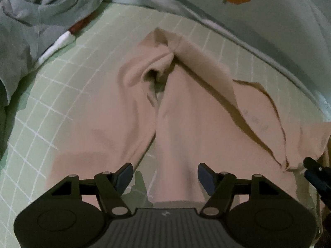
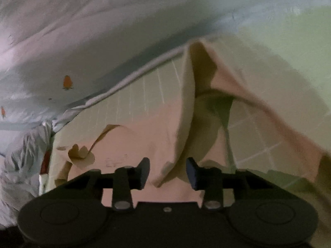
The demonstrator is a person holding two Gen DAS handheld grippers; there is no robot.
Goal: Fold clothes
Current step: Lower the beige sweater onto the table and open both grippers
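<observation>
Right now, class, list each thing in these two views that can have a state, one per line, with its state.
Left gripper: open, holding nothing, above the garment.
Right gripper: open, a fold of cloth between its jaws.
Pink garment: spread on the mat, rumpled, not yet folded.
Grey clothes: heaped, unfolded.
Green grid mat: lying flat, partly covered.
Carrot-print sheet: spread behind the mat.

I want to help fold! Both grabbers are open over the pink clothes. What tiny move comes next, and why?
Probably close the right gripper on the raised fold of the pink garment. That fold stands up between its open fingers, while the left gripper is open too, with only flat cloth before it. The garment lies rumpled on the green checked sheet, so it needs lifting to straighten.
</observation>
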